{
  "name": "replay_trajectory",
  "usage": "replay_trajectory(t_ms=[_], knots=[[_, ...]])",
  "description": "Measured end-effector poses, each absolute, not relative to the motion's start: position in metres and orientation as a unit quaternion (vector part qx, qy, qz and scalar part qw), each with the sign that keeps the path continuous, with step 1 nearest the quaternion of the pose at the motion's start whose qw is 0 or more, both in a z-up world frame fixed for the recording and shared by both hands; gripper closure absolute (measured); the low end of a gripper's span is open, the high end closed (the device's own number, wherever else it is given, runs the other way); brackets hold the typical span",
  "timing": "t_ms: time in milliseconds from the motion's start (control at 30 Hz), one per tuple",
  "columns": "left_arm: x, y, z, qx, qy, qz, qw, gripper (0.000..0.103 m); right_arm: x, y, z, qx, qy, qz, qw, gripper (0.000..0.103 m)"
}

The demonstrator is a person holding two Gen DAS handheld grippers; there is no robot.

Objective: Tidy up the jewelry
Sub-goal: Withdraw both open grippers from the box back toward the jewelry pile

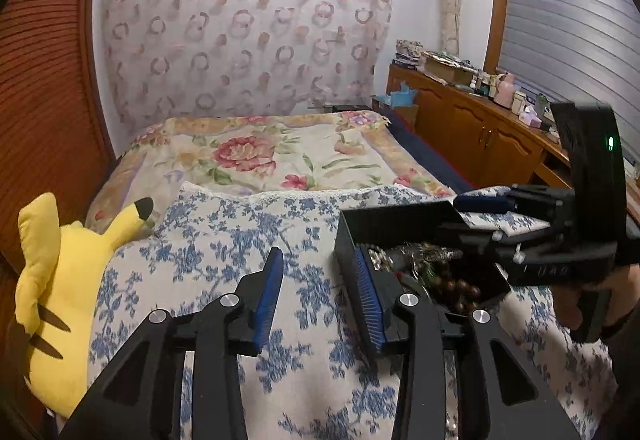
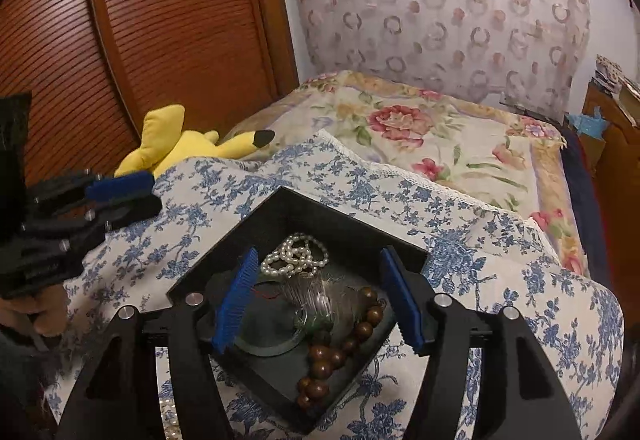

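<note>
A black open box (image 2: 280, 208) lies on a blue-and-white floral cloth (image 2: 500, 260). Inside are a white pearl strand (image 2: 296, 256), brown wooden beads (image 2: 344, 340), a greenish bangle (image 2: 272, 336) and a clear plastic piece (image 2: 316, 296). My right gripper (image 2: 320, 298) hovers open over these contents, pads touching nothing. More pearls (image 2: 168, 416) lie on the cloth at the bottom edge. My left gripper (image 1: 320, 296) is open and empty over the cloth, just left of the box (image 1: 400, 220). Its right finger (image 1: 370, 296) is close to the box's left wall. The right gripper (image 1: 472, 218) reaches in from the right.
A yellow plush toy (image 1: 60, 280) lies at the cloth's left edge beside a louvred wooden door (image 2: 160, 40). Beyond the cloth lies a flowered bedspread (image 1: 260, 156). A wooden cabinet (image 1: 480, 132) crowded with small items runs along the right wall. A hand (image 1: 580, 300) holds the right gripper.
</note>
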State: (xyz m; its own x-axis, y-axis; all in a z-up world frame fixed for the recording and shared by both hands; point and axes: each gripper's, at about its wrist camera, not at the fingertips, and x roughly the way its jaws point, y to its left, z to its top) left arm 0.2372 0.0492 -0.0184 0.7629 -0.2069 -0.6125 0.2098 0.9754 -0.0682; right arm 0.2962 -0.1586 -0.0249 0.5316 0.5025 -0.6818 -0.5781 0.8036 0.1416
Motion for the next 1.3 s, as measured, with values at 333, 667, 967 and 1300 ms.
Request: replay_trajectory(t_ms=[333,667,967,1300], knots=[[0.18,0.036,-0.034,0.006,0.334,-0.124,0.934,0.059,0.227,-0.196,-0.016,-0.057,0.358,0.297,0.884,0.039],[0.127,0.016,-0.058,0.007,0.359,-0.149,0.921,0.054,0.133,-0.22,-0.045,-0.067,0.376,0.31,0.87,0.044],[0.097,0.013,-0.069,0.0,0.374,-0.155,0.915,0.044,0.111,-0.207,-0.07,-0.084,0.406,0.333,0.847,0.045],[0.074,0.013,-0.075,0.011,0.372,-0.154,0.915,0.039,0.121,-0.185,-0.084,-0.119,0.425,0.329,0.835,0.044]])
